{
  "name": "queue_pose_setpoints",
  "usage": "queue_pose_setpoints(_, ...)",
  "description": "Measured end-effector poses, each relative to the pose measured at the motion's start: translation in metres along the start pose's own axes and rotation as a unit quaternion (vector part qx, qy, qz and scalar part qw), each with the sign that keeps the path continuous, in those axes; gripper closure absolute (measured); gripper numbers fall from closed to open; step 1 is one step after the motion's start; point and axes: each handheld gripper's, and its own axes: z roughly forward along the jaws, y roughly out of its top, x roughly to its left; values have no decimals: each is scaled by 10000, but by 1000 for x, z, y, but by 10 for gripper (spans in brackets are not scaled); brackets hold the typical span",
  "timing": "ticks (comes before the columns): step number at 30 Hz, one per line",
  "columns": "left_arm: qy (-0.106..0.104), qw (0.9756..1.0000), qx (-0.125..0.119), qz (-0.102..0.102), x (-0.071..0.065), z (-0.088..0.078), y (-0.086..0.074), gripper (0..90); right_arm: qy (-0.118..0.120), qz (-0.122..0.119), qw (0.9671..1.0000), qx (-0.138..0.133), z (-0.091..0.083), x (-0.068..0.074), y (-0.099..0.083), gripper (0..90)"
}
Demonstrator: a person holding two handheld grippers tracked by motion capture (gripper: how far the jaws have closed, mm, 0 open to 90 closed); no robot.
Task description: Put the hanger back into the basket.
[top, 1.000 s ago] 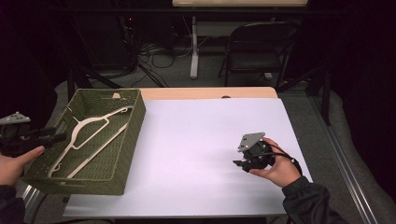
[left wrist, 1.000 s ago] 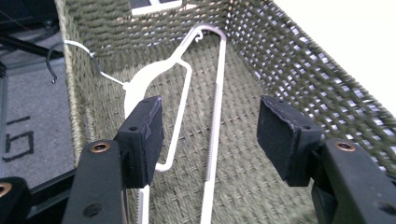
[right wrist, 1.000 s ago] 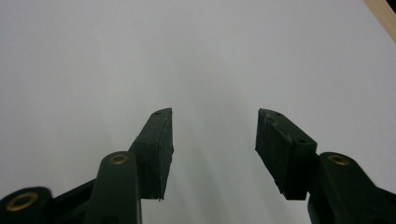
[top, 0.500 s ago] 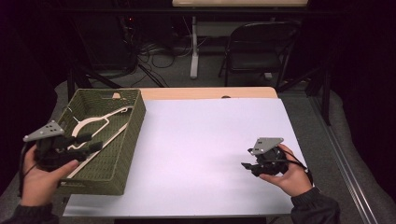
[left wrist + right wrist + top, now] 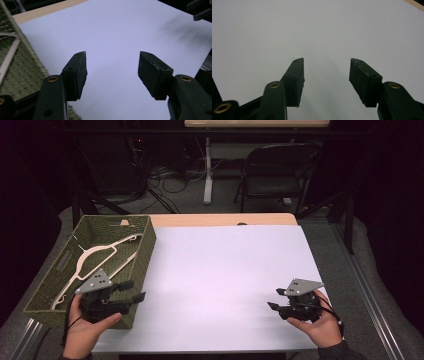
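Hangers, pale thin wooden ones (image 5: 97, 257), lie inside green woven basket (image 5: 142, 227); light, stiff, probably snaggy, grab mid-bar. Left gripper (image 5: 131, 292) at basket's near corner, right gripper (image 5: 276, 300) well apart from basket; both gape, empty.

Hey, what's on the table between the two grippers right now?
Nothing: in the high view the white table top is bare between the left gripper by the basket and the right gripper.
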Motion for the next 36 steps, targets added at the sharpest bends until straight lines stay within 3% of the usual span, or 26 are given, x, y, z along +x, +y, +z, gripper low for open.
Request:
queue_pose_setpoints(7,-65,10000,-4,25,-10,16,-13,404,-183,304,9993,-69,-4,0,-20,455)
queue_pose_setpoints(11,-152,9999,-36,-69,-11,23,-20,407,-279,411,9987,-111,-4,0,-29,455)
queue_pose_setpoints(13,-81,9999,-65,-16,-14,26,-23,406,-354,453,9982,-158,-4,-1,-32,455)
queue_pose_setpoints(14,48,9999,-91,115,-18,27,-25,406,-373,514,9978,-196,-4,-2,-33,455)
queue_pose_setpoints(24,-88,9997,-26,228,-30,34,-24,410,-400,553,9972,-289,-2,0,-35,454)
queue_pose_setpoints(30,-139,9988,307,346,-36,48,-29,409,-425,563,9972,-265,-2,-1,-37,467)
queue_pose_setpoints(34,-143,9988,351,300,-36,51,-31,408,-443,624,9968,-244,-1,-2,-39,467)
queue_pose_setpoints(36,-182,9988,352,274,-37,53,-33,402,-518,520,9970,-253,-1,-2,-42,456)
